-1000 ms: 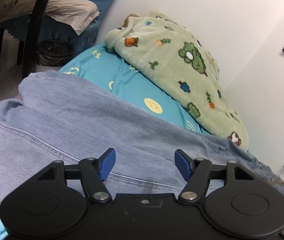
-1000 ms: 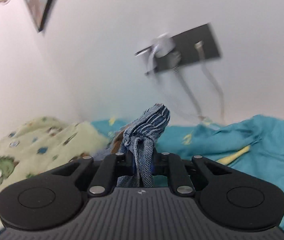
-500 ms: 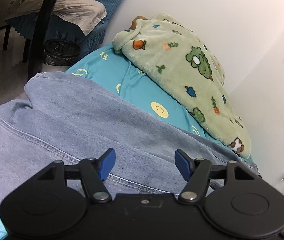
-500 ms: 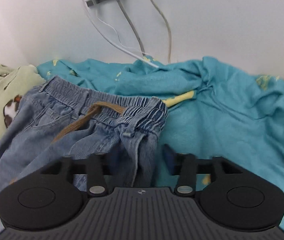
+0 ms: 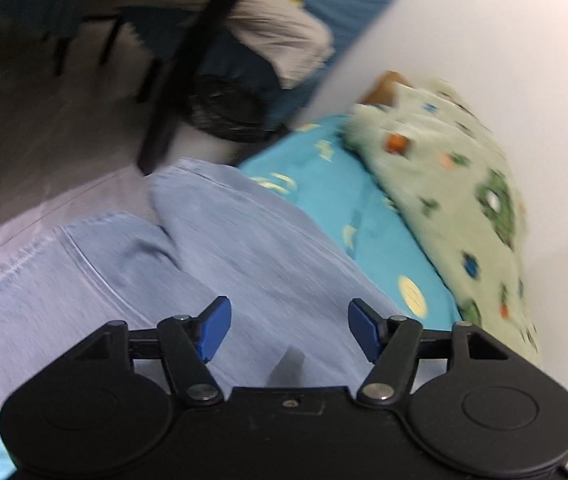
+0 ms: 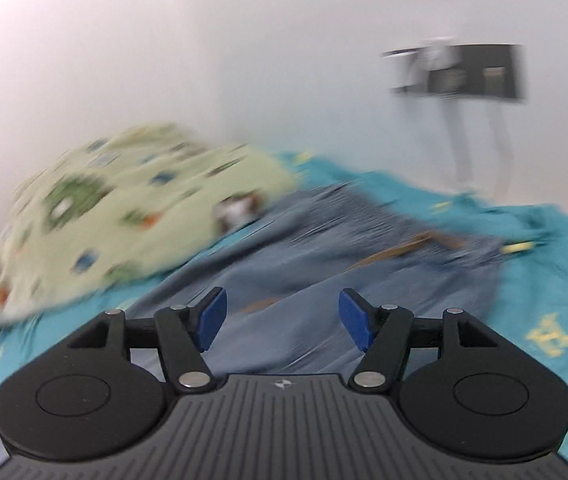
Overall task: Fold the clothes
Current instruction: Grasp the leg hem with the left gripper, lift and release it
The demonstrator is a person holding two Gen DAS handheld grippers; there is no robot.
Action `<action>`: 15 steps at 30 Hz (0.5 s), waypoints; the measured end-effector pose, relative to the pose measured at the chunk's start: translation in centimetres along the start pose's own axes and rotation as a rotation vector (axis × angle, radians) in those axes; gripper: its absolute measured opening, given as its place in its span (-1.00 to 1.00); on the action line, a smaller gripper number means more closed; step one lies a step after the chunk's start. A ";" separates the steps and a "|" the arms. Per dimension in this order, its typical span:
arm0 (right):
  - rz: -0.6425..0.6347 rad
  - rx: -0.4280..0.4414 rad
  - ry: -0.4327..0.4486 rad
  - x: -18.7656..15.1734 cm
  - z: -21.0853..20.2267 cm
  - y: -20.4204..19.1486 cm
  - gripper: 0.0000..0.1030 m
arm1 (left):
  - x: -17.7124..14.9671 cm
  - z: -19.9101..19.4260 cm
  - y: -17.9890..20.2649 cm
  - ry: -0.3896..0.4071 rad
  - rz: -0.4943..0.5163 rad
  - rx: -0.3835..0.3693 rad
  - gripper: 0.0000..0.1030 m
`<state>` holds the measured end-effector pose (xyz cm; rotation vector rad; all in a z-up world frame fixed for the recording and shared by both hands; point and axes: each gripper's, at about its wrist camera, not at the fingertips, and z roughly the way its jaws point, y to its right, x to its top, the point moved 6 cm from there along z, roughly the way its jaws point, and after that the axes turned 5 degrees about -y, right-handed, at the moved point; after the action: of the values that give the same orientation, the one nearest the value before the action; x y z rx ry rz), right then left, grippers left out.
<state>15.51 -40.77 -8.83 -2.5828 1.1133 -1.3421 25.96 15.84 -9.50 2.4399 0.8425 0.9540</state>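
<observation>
Light blue jeans (image 5: 211,256) lie spread over the teal bed sheet (image 5: 368,240); both now views are motion-blurred. In the left wrist view the legs run toward the bed's edge, and my left gripper (image 5: 288,330) hovers over them, open with nothing between its blue pads. In the right wrist view the jeans (image 6: 324,248) reach to the elastic waistband with a brown drawstring (image 6: 408,246) at the far right. My right gripper (image 6: 281,318) is open above the denim and holds nothing.
A green patterned fleece blanket (image 5: 472,200) (image 6: 123,200) is bunched along the white wall. A dark wall outlet with cables (image 6: 460,70) hangs above the bed. Beyond the bed's end stand a black bin (image 5: 227,114), a dark pole (image 5: 187,64) and a chair.
My right gripper has let go of the jeans' waistband, opened wide and pulled back; the waistband now lies flat on the sheet. The left gripper stayed open and swung slightly toward the floor.
</observation>
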 end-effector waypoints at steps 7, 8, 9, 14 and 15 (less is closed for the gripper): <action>-0.186 0.189 -0.107 -4.8 1.8 -7.9 0.25 | 3.9 4.5 -5.0 -0.018 -0.112 0.108 0.07; -0.185 0.193 -0.115 -5.0 1.9 -8.0 0.25 | 4.1 5.3 -5.2 -0.019 -0.103 0.117 0.06; -0.184 0.197 -0.122 -5.1 2.0 -8.1 0.25 | 4.2 6.1 -5.3 -0.019 -0.091 0.127 0.04; -0.180 0.219 -0.159 -5.8 2.7 -8.8 0.25 | 4.7 8.6 -4.0 -0.003 0.006 0.142 -0.37; -0.179 0.223 -0.166 -5.9 2.8 -8.9 0.25 | 4.8 8.7 -3.7 0.014 0.015 0.147 -0.61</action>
<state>20.54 -31.35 -11.87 -2.6182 0.6800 -1.1762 33.51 20.62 -15.24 2.5699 0.9308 0.9463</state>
